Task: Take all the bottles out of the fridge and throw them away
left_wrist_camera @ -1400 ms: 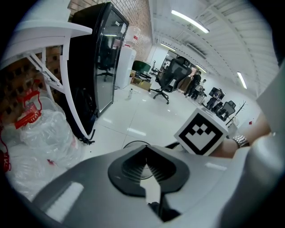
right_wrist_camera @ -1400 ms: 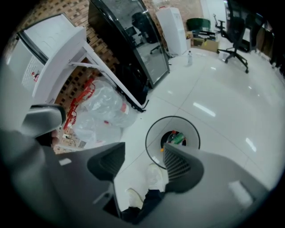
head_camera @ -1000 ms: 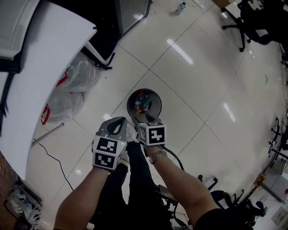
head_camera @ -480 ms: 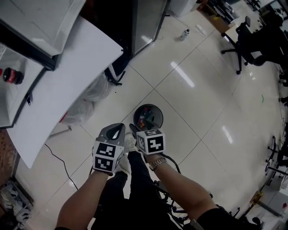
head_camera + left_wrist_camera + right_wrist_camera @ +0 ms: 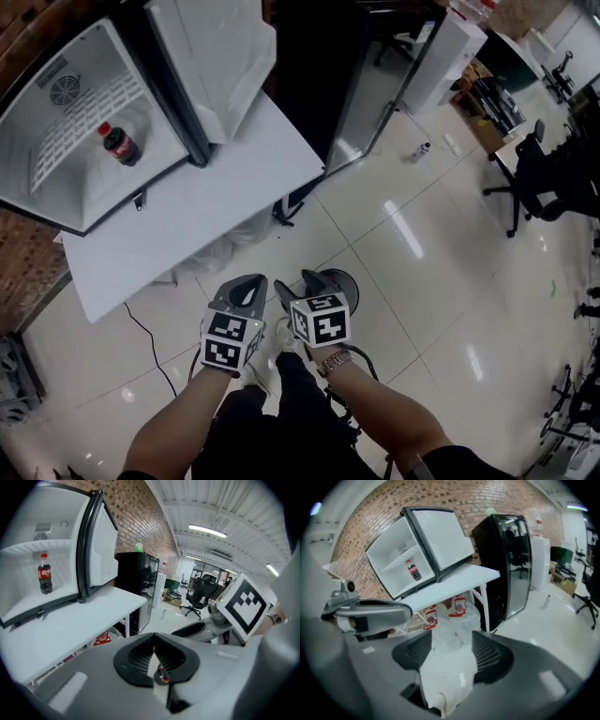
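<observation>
Approach to the last visible bottle: one cola bottle (image 5: 121, 143) stands upright on the shelf inside the open fridge (image 5: 66, 202). Well below the fridge, the right gripper (image 5: 298, 283) is spread and empty, the left gripper (image 5: 251, 281) clenched on nothing. Enter level; clamp mid-body.

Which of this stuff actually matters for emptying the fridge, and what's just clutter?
For the job: fridge, cola bottle, bin.

Just lying about: plastic bags, floor bottle, office chair, cable.
</observation>
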